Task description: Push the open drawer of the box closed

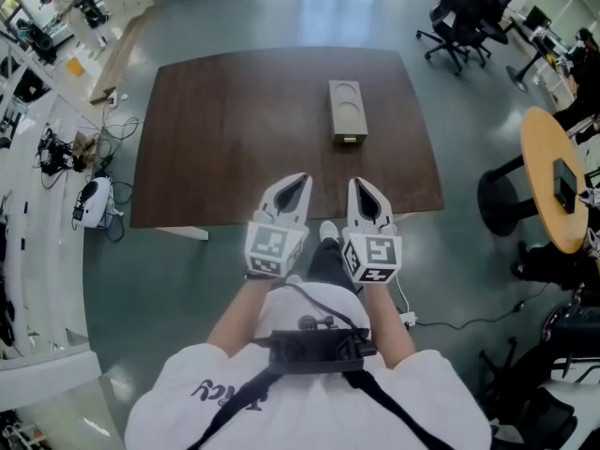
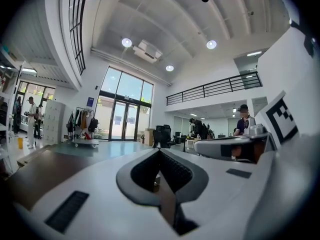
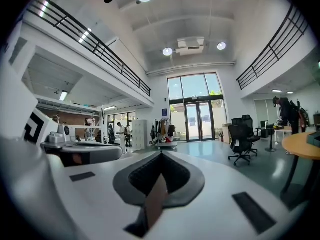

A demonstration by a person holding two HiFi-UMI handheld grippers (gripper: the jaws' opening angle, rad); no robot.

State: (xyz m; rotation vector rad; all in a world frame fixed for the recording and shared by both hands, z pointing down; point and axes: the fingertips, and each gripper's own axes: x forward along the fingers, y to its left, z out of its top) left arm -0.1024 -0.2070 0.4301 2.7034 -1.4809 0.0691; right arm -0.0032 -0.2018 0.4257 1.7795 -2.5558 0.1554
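Note:
A long tan box (image 1: 345, 109) lies on the dark brown table (image 1: 225, 139), right of its middle, with the short end toward me. Its drawer (image 1: 349, 140) sticks out slightly at that near end. My left gripper (image 1: 300, 178) and right gripper (image 1: 359, 184) hover side by side over the table's front edge, well short of the box. Both point forward, and each has its jaws together with nothing between them. In the left gripper view the left gripper (image 2: 159, 151) has its tips meeting. The right gripper (image 3: 161, 154) looks the same in the right gripper view.
A round orange table (image 1: 553, 176) with a dark device on it stands at the right. Black office chairs (image 1: 464, 17) are at the back right. Cables and a white device (image 1: 94, 200) lie on the floor at the left. People stand far off in the hall.

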